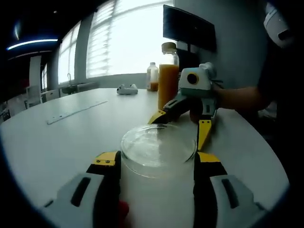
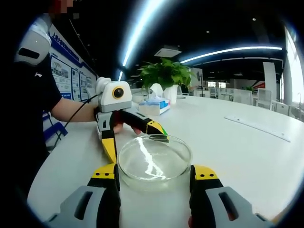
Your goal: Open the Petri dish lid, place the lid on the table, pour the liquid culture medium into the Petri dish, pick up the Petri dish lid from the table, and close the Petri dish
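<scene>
Petri dish [image 1: 158, 152] clamped at rim between left gripper [image 1: 156, 164] jaws; right gripper [image 2: 154, 173] jaws clamp lid [image 2: 154, 159]; glass light, slick, fragile

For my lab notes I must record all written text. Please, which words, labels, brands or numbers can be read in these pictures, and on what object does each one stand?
No text can be read in either view.
Wall posters: they carry print and a line of blue characters above, too small and blurred to read.
Tissue box: printed pattern, no legible word.
Orange-liquid bottle: no label visible.
Petri dish: plain, clear, no marking.
</scene>
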`<state>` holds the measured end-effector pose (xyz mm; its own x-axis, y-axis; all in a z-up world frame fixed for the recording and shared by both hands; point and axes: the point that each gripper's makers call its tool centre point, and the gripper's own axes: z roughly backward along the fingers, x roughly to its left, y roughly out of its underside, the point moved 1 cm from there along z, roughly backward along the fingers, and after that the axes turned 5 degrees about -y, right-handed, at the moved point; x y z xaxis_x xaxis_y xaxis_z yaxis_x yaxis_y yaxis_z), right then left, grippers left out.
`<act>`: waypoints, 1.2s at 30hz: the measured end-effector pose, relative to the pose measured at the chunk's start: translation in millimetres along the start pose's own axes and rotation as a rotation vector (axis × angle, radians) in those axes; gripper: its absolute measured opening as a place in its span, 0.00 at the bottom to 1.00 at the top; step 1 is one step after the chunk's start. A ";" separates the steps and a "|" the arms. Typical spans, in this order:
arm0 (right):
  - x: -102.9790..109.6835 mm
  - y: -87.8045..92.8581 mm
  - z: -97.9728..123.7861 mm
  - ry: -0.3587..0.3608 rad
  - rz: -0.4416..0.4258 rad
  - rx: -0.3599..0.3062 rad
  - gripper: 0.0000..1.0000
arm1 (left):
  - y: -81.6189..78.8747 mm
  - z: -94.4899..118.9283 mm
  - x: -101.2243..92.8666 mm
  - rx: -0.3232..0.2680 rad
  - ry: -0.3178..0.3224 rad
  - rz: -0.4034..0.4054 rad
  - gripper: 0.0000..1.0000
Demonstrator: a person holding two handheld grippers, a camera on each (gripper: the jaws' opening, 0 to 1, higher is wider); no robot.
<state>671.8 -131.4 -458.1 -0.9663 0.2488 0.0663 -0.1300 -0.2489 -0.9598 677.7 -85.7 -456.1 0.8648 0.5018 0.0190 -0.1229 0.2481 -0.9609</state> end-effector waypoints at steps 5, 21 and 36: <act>0.6 -2.7 1.4 0.002 -0.003 -0.003 0.54 | -2.8 2.0 -0.7 -0.011 0.004 -0.003 0.53; 2.9 -13.9 7.4 0.015 0.021 -0.005 0.54 | -14.6 6.6 -3.4 -0.028 0.010 -0.023 0.53; 19.7 -26.4 17.6 0.012 0.029 -0.017 0.53 | -27.8 20.6 -22.3 -0.051 0.013 -0.011 0.53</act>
<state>652.3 -136.4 -426.7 -0.9668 0.2533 0.0353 -0.0983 -0.2406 -0.9656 651.8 -86.8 -424.1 0.8723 0.4882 0.0268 -0.0880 0.2106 -0.9736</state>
